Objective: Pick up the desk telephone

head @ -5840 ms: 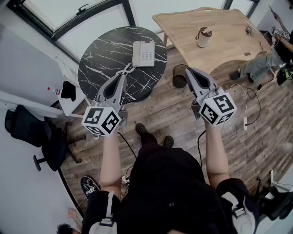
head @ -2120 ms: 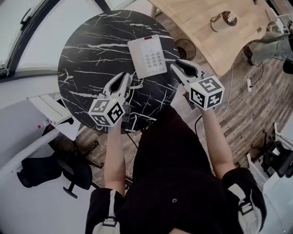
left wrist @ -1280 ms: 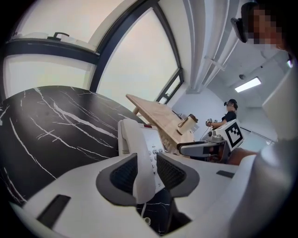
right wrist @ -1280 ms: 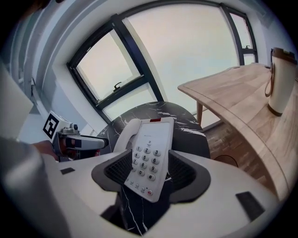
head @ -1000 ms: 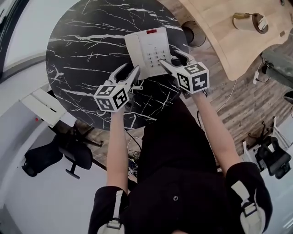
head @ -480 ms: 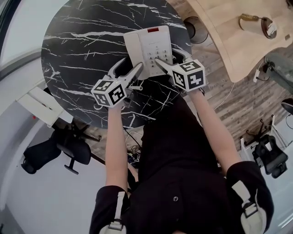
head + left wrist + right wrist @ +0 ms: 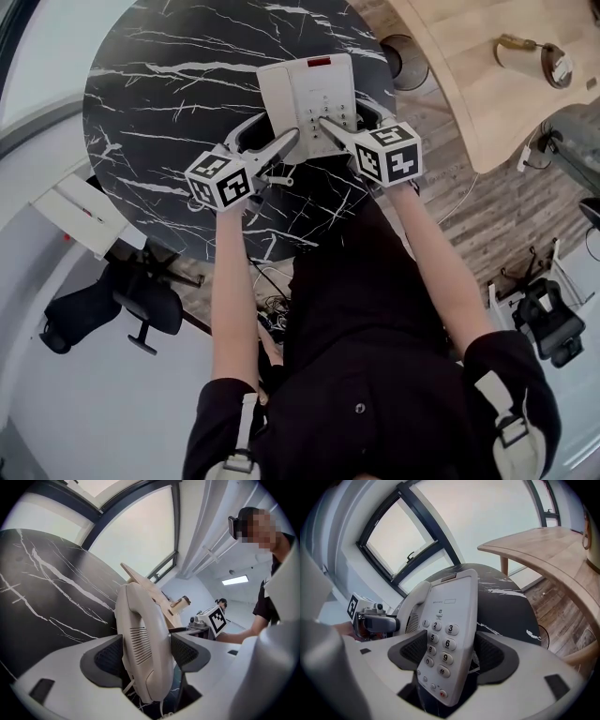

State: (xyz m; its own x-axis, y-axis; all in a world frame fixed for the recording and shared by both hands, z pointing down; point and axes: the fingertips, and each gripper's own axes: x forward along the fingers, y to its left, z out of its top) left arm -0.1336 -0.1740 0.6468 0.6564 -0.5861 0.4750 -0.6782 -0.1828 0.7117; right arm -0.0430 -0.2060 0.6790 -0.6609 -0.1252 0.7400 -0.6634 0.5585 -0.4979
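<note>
White plastic desk telephone (image 7: 307,98), rigid, light, slick: handset (image 7: 140,644) within left claw (image 7: 272,131), keypad body (image 7: 443,644) within right claw (image 7: 349,114); both just opened, ungripped.

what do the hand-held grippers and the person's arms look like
Each hand-held gripper, left and right, is light grey, with two tapering jaws lined with dark ribbed pads and a white cube printed with black square markers. The person wears a black top; the forearms are unsleeved.

My left tool (image 7: 145,656) and right tool (image 7: 452,651) are matt grey plastic with ribbed dark pads (image 7: 110,658), the desk telephone (image 7: 319,89) smooth cream plastic, the bench (image 7: 159,103) glossy veined marble.
</note>
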